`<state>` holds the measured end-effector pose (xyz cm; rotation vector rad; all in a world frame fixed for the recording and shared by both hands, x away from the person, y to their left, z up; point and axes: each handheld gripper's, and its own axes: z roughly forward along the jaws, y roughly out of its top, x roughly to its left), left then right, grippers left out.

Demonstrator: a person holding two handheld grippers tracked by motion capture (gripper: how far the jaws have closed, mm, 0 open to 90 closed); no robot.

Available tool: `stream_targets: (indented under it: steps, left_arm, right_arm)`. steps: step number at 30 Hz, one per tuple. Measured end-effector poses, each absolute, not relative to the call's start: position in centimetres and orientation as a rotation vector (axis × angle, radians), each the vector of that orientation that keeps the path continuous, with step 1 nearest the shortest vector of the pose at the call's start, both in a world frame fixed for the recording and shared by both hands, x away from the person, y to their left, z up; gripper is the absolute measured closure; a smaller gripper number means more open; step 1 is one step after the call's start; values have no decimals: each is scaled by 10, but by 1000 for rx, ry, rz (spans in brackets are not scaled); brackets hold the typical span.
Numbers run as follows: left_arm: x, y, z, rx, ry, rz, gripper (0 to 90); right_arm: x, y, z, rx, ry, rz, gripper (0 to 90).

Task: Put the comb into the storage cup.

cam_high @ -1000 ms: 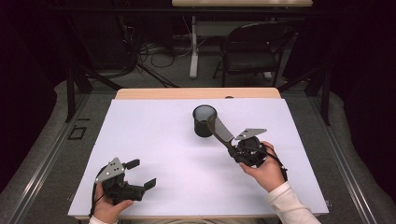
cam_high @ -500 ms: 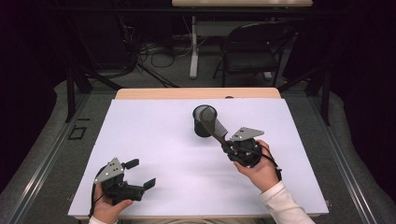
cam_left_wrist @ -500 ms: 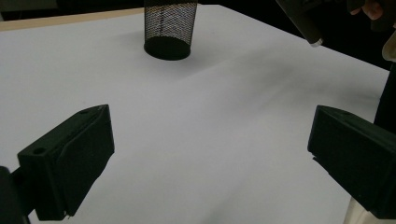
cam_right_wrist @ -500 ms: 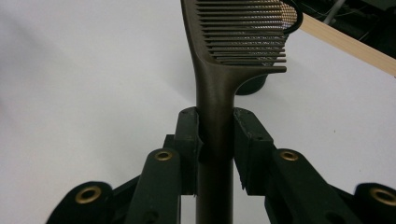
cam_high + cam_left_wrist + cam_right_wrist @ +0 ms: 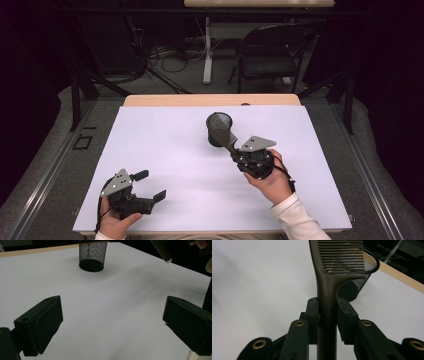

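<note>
Between the right tool's (image 5: 327, 317) jaws — comb (image 5: 329, 287) handle, clamped.

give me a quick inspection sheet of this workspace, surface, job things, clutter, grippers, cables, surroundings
surface: white sheet covering the table, wooden edge bare at the far side
job's things: black mesh cup upright near the middle; brown comb held by its handle, teeth end up at the cup's rim
clutter: nothing seen
grippers: right gripper shut on the comb handle; left gripper open, jaws wide apart, low over the near left of the sheet
cables: cable looped at the left gripper's hand; more cables on the floor beyond the table
surroundings: dark folding chair and a second table behind; black frame legs at both sides
</note>
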<state>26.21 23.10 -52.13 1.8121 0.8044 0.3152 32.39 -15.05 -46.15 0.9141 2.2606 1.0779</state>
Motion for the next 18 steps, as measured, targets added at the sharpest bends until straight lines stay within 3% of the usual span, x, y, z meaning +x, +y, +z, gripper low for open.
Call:
stream_targets:
  steps: [18]
  left_arm:
    - [268,228,-517,1772,810,320,57]
  right_arm:
    - [308,-138,-479,832,2182,1117,728]
